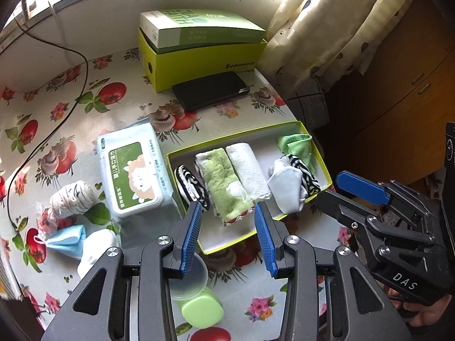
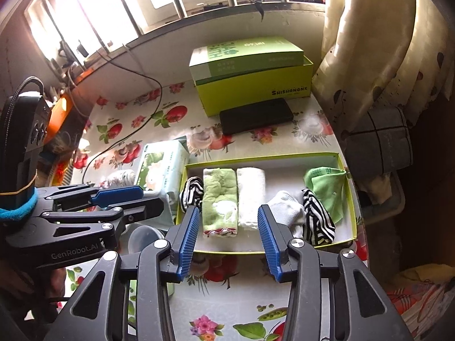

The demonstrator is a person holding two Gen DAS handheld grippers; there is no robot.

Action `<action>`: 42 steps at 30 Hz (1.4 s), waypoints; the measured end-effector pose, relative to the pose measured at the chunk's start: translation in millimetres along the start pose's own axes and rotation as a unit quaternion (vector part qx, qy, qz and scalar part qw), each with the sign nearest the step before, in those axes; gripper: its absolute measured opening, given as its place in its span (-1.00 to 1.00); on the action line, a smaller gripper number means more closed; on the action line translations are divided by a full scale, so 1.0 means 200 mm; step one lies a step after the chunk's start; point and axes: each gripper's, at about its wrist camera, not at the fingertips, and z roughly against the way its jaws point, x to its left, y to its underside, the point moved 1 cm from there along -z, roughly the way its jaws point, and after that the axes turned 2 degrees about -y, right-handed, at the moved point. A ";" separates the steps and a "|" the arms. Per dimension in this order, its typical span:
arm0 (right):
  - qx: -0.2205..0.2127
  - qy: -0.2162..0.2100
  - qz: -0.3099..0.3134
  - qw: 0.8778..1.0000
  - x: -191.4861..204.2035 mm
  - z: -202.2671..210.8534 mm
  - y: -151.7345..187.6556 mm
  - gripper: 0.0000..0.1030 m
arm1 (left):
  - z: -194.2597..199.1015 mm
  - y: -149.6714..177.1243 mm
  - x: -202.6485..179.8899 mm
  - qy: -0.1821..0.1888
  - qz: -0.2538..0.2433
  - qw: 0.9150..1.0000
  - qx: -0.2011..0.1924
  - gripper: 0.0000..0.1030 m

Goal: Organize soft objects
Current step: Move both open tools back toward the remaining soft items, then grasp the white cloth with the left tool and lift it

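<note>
A shallow yellow-green box lid lies on the flowered table. It holds a striped sock, a green towel, a white towel, a white sock, another striped sock and a green cloth. My left gripper hangs open above the lid's near edge, nothing between its fingers. My right gripper is open and empty too, over the towels. Left of the lid lie a rolled striped sock, a blue mask and a white sock.
A pack of wet wipes lies left of the lid. Behind it are a black phone and a yellow-green box with a carton on top. A green cup with clear lid sits near me. A cable crosses the table. Curtain at right.
</note>
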 end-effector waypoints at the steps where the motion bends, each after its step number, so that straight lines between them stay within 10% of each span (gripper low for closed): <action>1: 0.000 -0.001 0.004 1.000 0.02 0.00 0.00 -0.18 | 0.01 0.01 0.01 -0.002 0.003 1.000 -0.003 -0.22; 42: 0.069 -0.061 0.106 0.990 0.56 -0.15 0.07 -0.17 | 0.25 0.40 0.67 -0.066 0.154 0.986 -0.024 -0.22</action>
